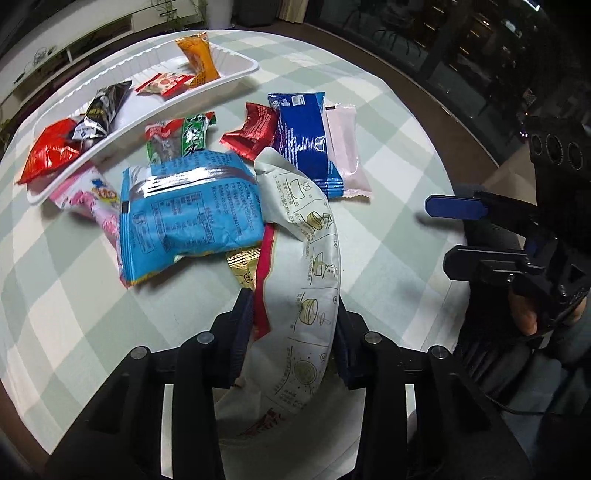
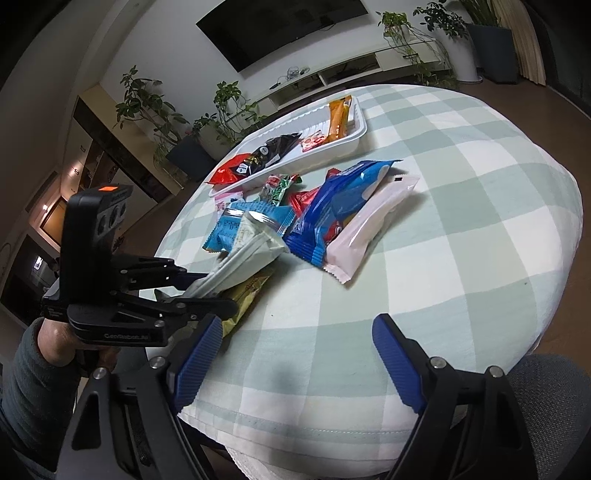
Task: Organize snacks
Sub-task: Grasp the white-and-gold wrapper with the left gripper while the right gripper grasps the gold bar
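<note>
Left gripper clamped on white pouch above checked table, right gripper jaws apart and empty, loose snacks beside tray holding four packets

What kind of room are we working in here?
Most likely a home living room: a large dark wall-mounted television, a low white media console beneath it, and leafy potted houseplants beside the green-checked clothed table.
</note>
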`<state>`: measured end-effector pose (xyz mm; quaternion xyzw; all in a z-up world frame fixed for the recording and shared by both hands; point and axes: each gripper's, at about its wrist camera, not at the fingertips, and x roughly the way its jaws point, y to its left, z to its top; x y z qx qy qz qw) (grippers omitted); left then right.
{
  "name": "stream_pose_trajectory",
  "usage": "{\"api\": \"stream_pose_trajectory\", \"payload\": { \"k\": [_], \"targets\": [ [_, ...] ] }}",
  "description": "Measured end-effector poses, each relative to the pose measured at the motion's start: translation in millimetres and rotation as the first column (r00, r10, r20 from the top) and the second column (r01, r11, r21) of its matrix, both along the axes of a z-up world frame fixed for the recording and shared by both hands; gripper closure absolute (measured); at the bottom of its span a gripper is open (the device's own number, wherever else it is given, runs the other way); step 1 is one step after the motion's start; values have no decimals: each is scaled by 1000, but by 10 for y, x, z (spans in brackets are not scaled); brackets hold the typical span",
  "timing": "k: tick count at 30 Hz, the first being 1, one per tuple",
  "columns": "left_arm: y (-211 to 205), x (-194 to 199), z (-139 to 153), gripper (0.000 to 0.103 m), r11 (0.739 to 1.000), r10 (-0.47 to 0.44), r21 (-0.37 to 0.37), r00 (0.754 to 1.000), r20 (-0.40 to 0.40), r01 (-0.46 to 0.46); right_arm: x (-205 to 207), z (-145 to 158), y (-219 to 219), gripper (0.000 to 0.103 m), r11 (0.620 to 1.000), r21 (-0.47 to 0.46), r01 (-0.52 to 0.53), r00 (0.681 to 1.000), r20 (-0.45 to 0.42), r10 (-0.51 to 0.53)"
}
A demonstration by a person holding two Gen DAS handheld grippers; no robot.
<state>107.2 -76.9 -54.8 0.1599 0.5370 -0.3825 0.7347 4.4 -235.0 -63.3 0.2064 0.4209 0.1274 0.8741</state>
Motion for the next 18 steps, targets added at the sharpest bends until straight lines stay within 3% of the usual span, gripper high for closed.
{"api": "stream_pose_trajectory", "payload": {
  "k": [4, 12, 13, 16, 18],
  "targets": [
    [31, -21, -24, 66, 1000, 20, -10, 1000, -23, -20, 13, -36, 60, 17, 1000, -8, -12, 1000, -17, 12],
    [53, -69, 78, 67, 999, 43, -13, 999, 6, -43, 6, -31, 151, 17, 999, -31, -36, 999, -20, 35],
    [54, -77, 80, 68, 999, 46, -1, 999, 17, -46, 7, -35, 156, 17, 999, -31, -37, 999, -22, 36],
    [51, -84, 46, 84, 997, 53, 47, 998, 45, -55, -1, -38, 178, 17, 999, -38, -39, 999, -26, 38],
    [61, -80, 43, 86, 997, 52, 50, 997, 57, -55, 2, -44, 188, 17, 998, -42, -37, 999, -32, 36]
  ]
}}
